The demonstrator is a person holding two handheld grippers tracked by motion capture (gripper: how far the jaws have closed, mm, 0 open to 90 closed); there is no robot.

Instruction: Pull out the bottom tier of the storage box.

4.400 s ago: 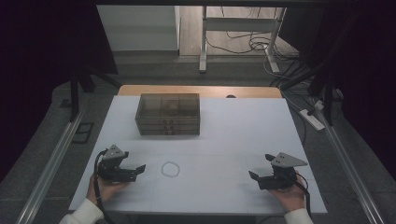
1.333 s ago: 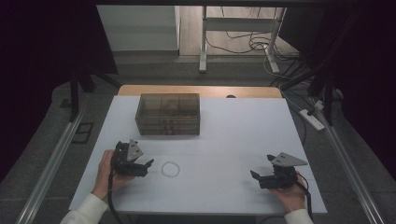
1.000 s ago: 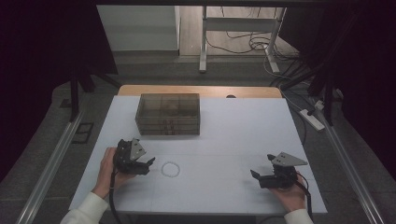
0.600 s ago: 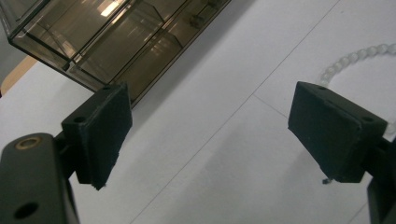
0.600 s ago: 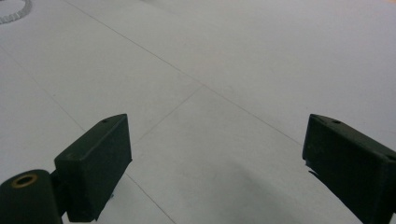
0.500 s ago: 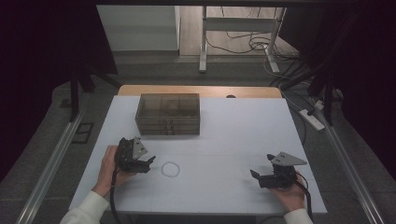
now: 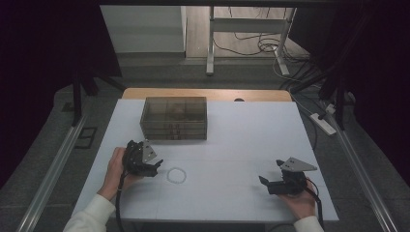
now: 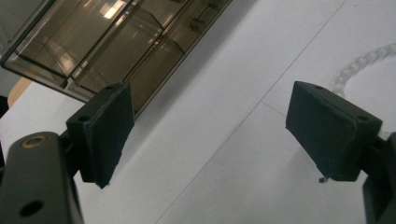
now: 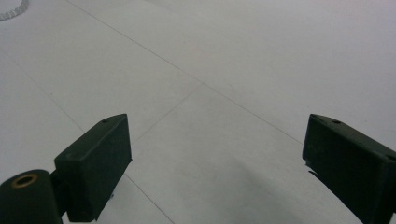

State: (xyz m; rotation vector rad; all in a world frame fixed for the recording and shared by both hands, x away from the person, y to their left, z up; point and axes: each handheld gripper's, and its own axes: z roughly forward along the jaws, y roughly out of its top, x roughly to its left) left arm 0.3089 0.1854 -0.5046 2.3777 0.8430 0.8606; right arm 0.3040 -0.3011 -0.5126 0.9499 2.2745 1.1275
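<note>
In the high view, the left hand-held gripper [image 7: 155,166] sits in the lower left of the frame, low over the white surface [image 7: 241,140], gripped by a hand in a white sleeve. Its jaws stand wide apart with nothing between them (the left gripper view shows bare surface in the gap). Just to its right lies a ring of small pale beads [image 7: 176,175], flat on the surface, near the jaw tips but apart from them. In the left gripper view the bead ring [image 8: 362,65] curves along the upper right edge of the frame, just beyond the right-hand jaw.

Above these, in the upper middle of the surface, stands a smoky see-through drawer box [image 7: 174,118]; in the left gripper view the box [image 8: 116,42] fills the upper left corner, its compartments dimly visible.

Far over in the lower right of the high view, the right hand-held gripper [image 7: 265,182] rests low over the surface, well apart from the beads. Its jaws also stand wide and hold nothing, and its own view puts the beads [image 9: 13,9] at the upper left corner.
</note>
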